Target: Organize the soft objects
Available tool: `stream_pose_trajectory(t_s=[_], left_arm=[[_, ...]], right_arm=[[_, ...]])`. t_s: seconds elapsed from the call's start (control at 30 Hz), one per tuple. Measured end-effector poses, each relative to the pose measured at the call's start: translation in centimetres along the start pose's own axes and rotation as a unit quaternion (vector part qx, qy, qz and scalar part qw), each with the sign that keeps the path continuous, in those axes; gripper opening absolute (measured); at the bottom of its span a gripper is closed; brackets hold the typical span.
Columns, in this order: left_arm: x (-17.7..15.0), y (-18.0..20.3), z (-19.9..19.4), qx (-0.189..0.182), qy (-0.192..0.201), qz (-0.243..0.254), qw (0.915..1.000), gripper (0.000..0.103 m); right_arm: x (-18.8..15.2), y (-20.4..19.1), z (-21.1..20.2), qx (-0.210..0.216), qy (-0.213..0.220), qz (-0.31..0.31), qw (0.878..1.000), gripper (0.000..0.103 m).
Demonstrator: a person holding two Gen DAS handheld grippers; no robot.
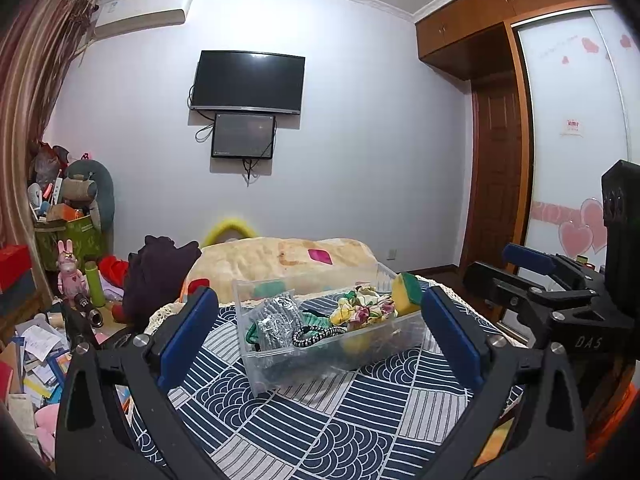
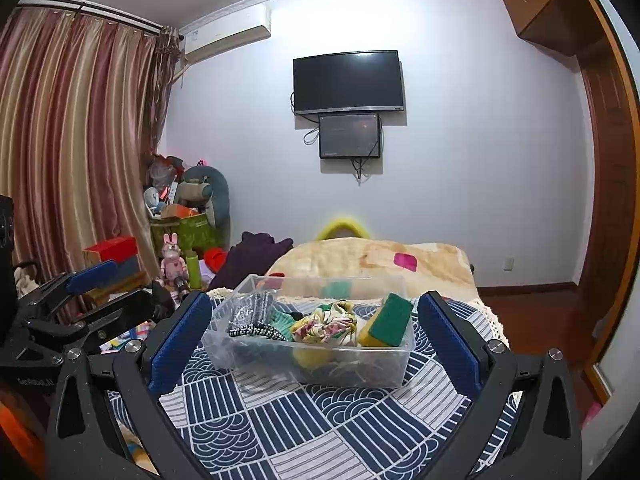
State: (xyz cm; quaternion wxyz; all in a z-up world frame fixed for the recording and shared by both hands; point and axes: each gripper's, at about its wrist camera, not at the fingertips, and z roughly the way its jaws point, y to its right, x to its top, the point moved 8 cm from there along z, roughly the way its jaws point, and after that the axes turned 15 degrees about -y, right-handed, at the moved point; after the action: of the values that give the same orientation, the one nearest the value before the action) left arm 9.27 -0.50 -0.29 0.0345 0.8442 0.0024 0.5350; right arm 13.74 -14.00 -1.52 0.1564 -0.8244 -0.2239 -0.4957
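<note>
Room: pale lilac wall (image 2: 460,160), striped curtain (image 2: 72,152) on the left, wooden wardrobe (image 1: 480,12) on the right. One air conditioner (image 2: 228,34) high by the curtain. Two dark screens on the wall: one TV (image 2: 347,81), one smaller monitor (image 2: 349,136) just under it.

Surface: table under a navy-and-white patterned cloth (image 2: 320,424); a beige blanket (image 2: 372,258) heaped behind it. Clutter pile with one green storage box (image 2: 188,232) in the far left corner.

One clear plastic bin (image 2: 396,364) stands on the cloth, ahead of both grippers. Soft items all lie inside it:
- one green-and-yellow sponge (image 2: 390,320), propped at the right end;
- one floral scrunchie (image 2: 326,326), middle;
- one grey knit bundle (image 1: 278,318), left end;
- one black-and-white beaded band (image 1: 318,335) in front of it.

Left gripper (image 1: 320,334): jaws spread wide, nothing between them.
Right gripper (image 2: 316,334): same, spread wide and empty, beside the left one.
</note>
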Motion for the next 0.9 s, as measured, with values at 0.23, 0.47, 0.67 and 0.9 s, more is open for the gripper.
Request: stream_pose_trajectory(t_s=[0.23,0.47,0.67,0.9], left_arm=[[-0.05,0.09,-0.06,-0.002,0.0,0.0,1.0,0.103],[0.03,0.07,-0.17,-0.002,0.002,-0.001,1.0,0.103],[0.08,0.05,-0.22,-0.003,0.001,0.0,1.0,0.103],[-0.09,0.22,-0.18,-0.004,-0.001,0.002,1.0,0.103]], right_arm=[[0.05,0.08,-0.14,0.003,-0.001,0.006,1.0,0.103],[0.1,0.1,-0.23,0.003,0.001,0.006,1.0,0.103],[0.19,-0.08,-0.31,0.004,0.001,0.003,1.0,0.103],[0.28,-0.02,-0.42,0.004,0.002,0.007,1.0,0.103]])
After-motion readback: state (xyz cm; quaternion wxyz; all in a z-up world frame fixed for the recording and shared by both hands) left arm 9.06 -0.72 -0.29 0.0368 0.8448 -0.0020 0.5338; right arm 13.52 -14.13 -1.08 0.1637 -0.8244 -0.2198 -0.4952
